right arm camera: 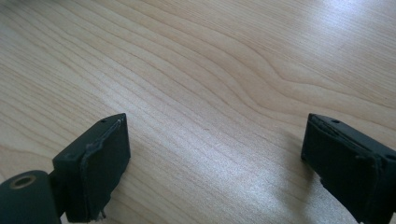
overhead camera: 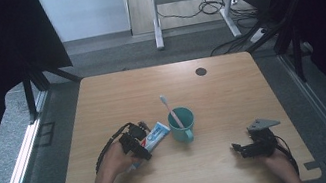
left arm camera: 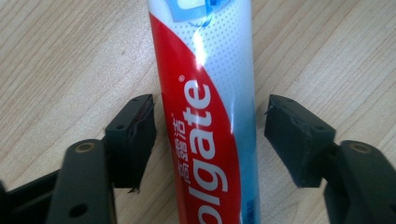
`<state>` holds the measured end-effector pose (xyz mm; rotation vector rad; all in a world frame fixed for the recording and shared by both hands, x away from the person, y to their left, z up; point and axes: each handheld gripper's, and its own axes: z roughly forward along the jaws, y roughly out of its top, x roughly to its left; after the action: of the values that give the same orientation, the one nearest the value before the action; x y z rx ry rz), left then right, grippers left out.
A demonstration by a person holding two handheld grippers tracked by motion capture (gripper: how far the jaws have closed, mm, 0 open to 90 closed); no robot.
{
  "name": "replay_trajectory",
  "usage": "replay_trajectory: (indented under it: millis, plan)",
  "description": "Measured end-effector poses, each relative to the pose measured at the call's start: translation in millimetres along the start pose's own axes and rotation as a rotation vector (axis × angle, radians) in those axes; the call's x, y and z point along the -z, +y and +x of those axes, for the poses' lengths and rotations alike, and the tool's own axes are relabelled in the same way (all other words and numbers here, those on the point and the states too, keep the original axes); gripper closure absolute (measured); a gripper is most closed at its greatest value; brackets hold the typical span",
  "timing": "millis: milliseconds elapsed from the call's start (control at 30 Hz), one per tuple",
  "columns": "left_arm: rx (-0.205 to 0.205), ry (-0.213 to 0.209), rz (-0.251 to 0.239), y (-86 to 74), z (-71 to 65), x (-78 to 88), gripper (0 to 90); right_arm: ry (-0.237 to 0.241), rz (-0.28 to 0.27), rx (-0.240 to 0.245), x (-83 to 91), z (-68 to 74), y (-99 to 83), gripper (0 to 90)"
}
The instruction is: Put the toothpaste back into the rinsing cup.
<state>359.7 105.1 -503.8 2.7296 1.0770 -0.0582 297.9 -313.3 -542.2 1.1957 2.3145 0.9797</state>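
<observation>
- Closest to me, my right gripper (overhead camera: 238,148) sits low over the wooden table (overhead camera: 231,89), off to the right of the teal cup (overhead camera: 182,124) and well apart from it. In the right gripper view its jaws stand wide apart with just bare wood grain between them, nothing held.
- On the other side of the cup is my left gripper (overhead camera: 139,145), down at the near end of the toothpaste tube (overhead camera: 156,135).
- In the left gripper view the toothpaste tube (left arm camera: 205,116) runs straight up between the two jaws. There's a thin gap on the left pad (left arm camera: 133,140) and a clearer one on the right, so it's straddling the tube but not squeezing it. No grip that I can see.
- The tube is lying flat on the table just left of the cup, its far end almost at the cup's wall. Can't tell if they actually touch.
- The cup stands upright around the middle of the table with a pink toothbrush (overhead camera: 171,111) leaning in it, brush head sticking up and away from me.
- Past the cup, near the far edge, there's a small dark round spot (overhead camera: 201,71) in the tabletop.
</observation>
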Motion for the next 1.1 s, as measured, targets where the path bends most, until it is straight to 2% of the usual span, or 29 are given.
replay_trajectory:
  millis: [167, 333, 367, 500, 600, 700, 767, 933, 967, 1100]
  plan:
    - [-0.019, 0.034, 0.068, 12.9, -3.0, -0.8, 42.9, -0.001, 0.001, 0.000, 0.1, 0.0, 0.0, 7.5]
    - [-0.020, 0.063, 0.111, 21.7, -4.9, -2.3, 46.3, -0.001, 0.002, 0.001, 0.2, 0.0, 0.0, 7.5]
    - [-0.010, 0.061, 0.111, 23.4, -5.3, -3.0, 46.3, -0.001, 0.002, 0.001, 0.2, 0.0, 0.0, 7.5]
    - [-0.018, 0.066, 0.153, 29.0, -5.1, -3.4, 48.5, -0.001, 0.002, 0.000, 0.2, -0.1, 0.0, 7.5]
    - [-0.013, 0.061, 0.154, 30.0, -6.3, -3.7, 51.4, 0.000, 0.002, 0.001, 0.2, -0.1, 0.0, 7.5]
    - [-0.027, 0.060, 0.155, 29.7, -6.5, -2.7, 54.5, 0.000, 0.001, 0.001, 0.2, -0.1, 0.0, 7.5]
    - [-0.017, 0.052, 0.151, 28.9, -5.2, -1.3, 60.1, 0.000, 0.002, 0.001, 0.2, -0.1, 0.0, 7.5]
    - [-0.014, 0.016, 0.122, 24.2, 0.6, 4.8, 67.5, 0.000, 0.002, 0.001, 0.2, 0.0, 0.0, 7.5]
    - [0.000, 0.008, 0.104, 23.0, 0.6, 4.8, 69.5, 0.000, 0.002, 0.001, 0.2, 0.0, 0.0, 7.5]
    - [-0.002, -0.005, 0.082, 19.2, 3.2, 6.7, 71.0, -0.001, 0.002, 0.000, 0.2, 0.0, 0.1, 7.5]
